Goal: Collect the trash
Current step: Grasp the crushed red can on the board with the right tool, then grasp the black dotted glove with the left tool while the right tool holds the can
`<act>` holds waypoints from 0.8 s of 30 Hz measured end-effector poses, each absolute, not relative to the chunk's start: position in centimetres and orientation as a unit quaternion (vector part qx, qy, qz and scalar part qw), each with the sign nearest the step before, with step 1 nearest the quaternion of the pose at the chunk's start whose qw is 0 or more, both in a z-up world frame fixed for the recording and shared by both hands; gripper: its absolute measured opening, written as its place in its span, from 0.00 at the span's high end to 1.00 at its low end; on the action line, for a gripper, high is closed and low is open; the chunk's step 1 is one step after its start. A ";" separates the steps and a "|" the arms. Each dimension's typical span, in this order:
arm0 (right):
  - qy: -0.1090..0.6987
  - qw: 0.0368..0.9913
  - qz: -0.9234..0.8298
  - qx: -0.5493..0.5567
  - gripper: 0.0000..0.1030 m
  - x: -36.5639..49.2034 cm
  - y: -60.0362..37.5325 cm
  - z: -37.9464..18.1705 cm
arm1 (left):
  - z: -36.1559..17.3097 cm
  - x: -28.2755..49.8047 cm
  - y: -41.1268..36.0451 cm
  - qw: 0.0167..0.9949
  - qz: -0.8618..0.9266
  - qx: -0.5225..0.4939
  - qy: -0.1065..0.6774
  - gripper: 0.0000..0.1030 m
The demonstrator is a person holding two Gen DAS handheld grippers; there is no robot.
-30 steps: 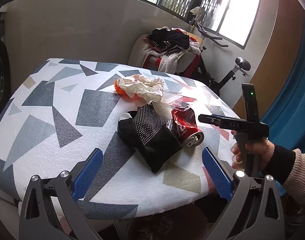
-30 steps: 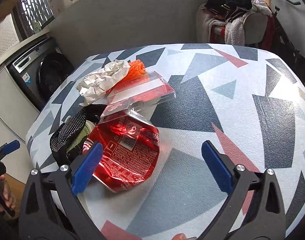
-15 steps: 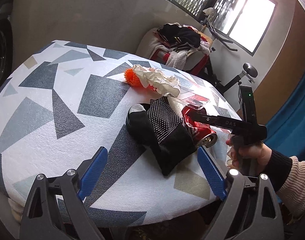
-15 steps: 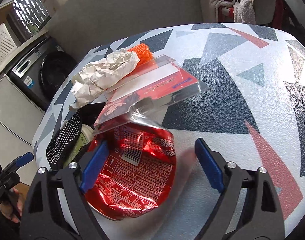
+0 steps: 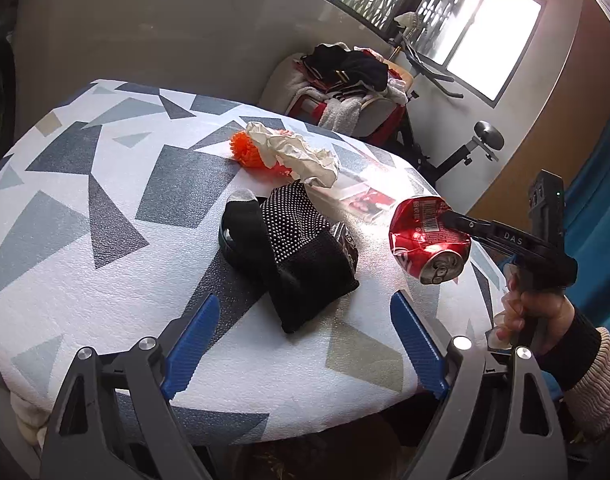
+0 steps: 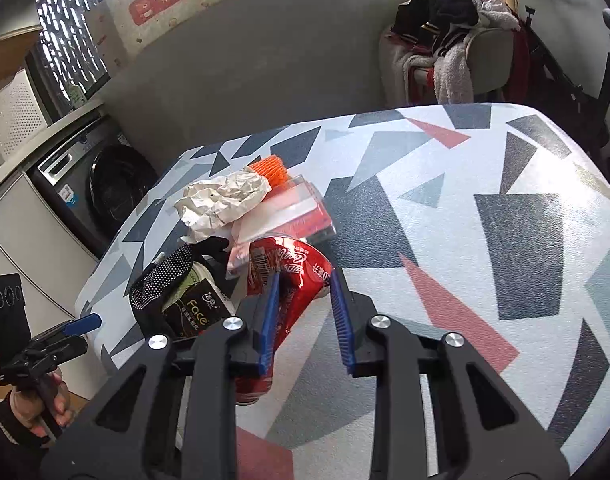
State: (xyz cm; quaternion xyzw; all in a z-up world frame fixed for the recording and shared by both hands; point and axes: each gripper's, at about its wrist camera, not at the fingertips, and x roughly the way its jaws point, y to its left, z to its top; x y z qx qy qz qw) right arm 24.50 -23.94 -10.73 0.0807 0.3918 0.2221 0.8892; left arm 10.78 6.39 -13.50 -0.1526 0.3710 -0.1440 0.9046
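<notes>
My right gripper is shut on a crushed red soda can and holds it lifted above the table's right edge; the can also shows in the left wrist view. My left gripper is open and empty at the near edge of the patterned table. In front of it lies a black dotted glove. Behind that are crumpled white paper, an orange net and a clear plastic package.
A dark "Face" packet lies under the glove. A washing machine stands left of the table. A chair piled with clothes and an exercise bike stand behind. Something dark lies below the table's near edge.
My right gripper has closed on the red can and lifted it off the table. My left gripper has shifted slightly closer to the glove and stays open.
</notes>
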 end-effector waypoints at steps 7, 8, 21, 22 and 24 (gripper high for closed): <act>0.359 0.918 0.135 -0.099 0.73 22.5 -24.2 -8.8 | -13.9 11.1 5.9 0.898 -0.154 -0.165 0.377 0.20; 0.363 0.914 0.135 -0.118 0.73 22.3 -24.2 -9.2 | -13.9 11.1 5.8 0.898 -0.155 -0.165 0.378 0.20; 0.401 0.898 0.155 -0.099 0.69 22.7 -22.5 -11.5 | -14.4 11.2 6.2 0.893 -0.156 -0.176 0.383 0.20; 0.410 0.895 0.159 -0.077 0.69 22.9 -22.7 -11.8 | -14.5 11.2 6.2 0.893 -0.157 -0.178 0.383 0.20; 0.422 0.890 0.168 -0.046 0.70 23.2 -23.0 -12.3 | -14.5 11.1 6.1 0.892 -0.159 -0.180 0.384 0.20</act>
